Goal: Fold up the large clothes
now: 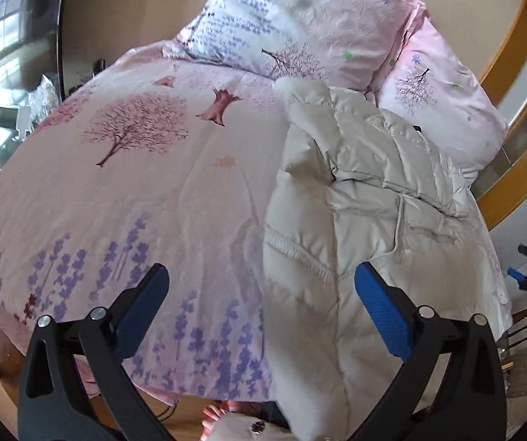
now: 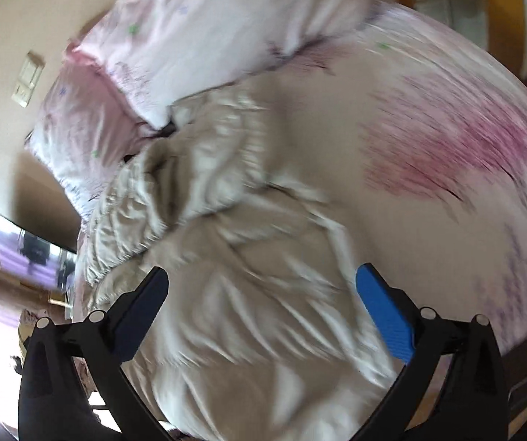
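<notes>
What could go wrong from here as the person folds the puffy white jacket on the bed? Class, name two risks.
1. Both the left claw and the right claw are open with nothing held, so the white jacket may spread out of its fold.
2. The jacket lies near the bed's edge, so a tug could slide it off.
</notes>
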Action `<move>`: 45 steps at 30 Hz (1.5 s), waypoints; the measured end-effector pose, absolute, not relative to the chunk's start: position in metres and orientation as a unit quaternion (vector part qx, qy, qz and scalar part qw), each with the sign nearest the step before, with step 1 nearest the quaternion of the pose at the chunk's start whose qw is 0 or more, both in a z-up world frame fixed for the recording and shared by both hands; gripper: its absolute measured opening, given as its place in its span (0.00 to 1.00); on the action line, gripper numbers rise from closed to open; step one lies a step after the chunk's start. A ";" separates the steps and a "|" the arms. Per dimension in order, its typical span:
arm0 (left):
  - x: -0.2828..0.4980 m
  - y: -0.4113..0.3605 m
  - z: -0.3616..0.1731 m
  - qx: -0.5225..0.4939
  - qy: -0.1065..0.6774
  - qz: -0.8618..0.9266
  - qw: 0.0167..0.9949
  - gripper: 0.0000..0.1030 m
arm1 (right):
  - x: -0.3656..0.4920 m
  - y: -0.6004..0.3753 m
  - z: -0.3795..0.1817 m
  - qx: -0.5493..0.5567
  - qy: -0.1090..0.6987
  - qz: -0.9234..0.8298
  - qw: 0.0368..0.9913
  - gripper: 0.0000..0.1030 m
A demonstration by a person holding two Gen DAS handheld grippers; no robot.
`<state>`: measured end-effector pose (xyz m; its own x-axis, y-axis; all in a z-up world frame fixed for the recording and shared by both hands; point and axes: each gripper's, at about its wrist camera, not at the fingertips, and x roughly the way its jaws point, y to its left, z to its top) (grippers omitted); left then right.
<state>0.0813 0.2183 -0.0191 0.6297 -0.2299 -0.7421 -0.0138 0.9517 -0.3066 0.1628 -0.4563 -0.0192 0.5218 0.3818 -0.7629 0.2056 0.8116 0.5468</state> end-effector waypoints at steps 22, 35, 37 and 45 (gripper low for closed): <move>0.049 0.201 -0.056 -0.263 0.503 -0.196 0.800 0.56 | 0.090 -0.482 -0.102 0.443 0.526 0.184 0.702 0.70; 0.042 0.190 -0.060 -0.297 0.506 -0.207 0.783 0.30 | 0.087 -0.458 -0.096 0.432 0.525 0.218 0.700 0.37; 0.042 0.191 -0.058 -0.292 0.502 -0.204 0.788 0.24 | 0.086 -0.456 -0.089 0.423 0.516 0.213 0.714 0.29; 0.050 0.190 -0.037 -0.277 0.476 -0.191 0.813 0.13 | 0.084 -0.449 -0.042 0.390 0.437 0.211 0.783 0.18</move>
